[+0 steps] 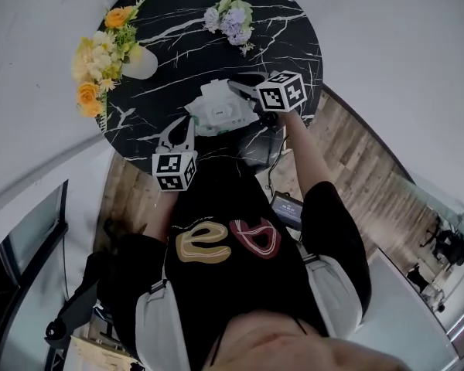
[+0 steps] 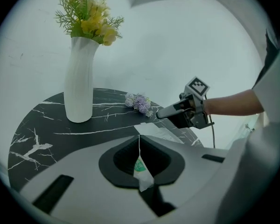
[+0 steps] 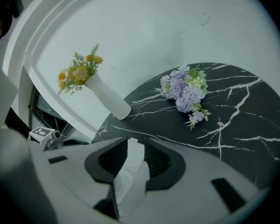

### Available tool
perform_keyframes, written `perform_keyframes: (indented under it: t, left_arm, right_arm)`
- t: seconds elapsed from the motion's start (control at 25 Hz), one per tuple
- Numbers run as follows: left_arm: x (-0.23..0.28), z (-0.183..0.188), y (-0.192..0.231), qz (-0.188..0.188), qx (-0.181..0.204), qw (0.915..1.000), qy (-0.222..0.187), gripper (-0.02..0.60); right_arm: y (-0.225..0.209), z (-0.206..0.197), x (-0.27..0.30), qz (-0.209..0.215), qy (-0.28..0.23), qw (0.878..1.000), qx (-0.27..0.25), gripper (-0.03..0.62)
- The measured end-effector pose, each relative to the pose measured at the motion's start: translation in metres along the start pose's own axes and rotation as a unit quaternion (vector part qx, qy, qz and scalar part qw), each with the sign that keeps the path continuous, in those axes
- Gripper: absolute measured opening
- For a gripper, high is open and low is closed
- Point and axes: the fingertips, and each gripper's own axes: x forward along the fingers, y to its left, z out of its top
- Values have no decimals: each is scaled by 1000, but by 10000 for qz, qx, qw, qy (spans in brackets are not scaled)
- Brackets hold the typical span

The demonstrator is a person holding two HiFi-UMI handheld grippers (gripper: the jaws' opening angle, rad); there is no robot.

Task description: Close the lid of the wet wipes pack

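Wet wipes pack (image 1: 216, 113) lies mid-bench (image 1: 178, 22), its end seam pinched in the left gripper's (image 2: 140, 141) jaws. The raised lid (image 3: 126, 183) is clamped by the right gripper's (image 3: 131, 148) jaws. It should be swung down squarely and pressed until seated.

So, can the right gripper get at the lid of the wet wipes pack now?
Probably yes: the lid sits between the right gripper's jaws, with nothing in the way, and the left gripper pinches the pack's edge, steadying it.
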Motion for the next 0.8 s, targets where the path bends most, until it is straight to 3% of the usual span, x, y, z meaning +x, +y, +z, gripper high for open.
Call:
perform_keyframes:
  t: [0.36, 0.8]
  left_arm:
    - [11, -9, 6, 197, -270, 9994, 118, 18]
    - [15, -17, 7, 409, -538, 9976, 154, 18]
  right_arm:
    - [-16, -6, 22, 405, 823, 9957, -133, 107]
    - [-19, -16, 39, 953, 1471, 9845, -7, 107]
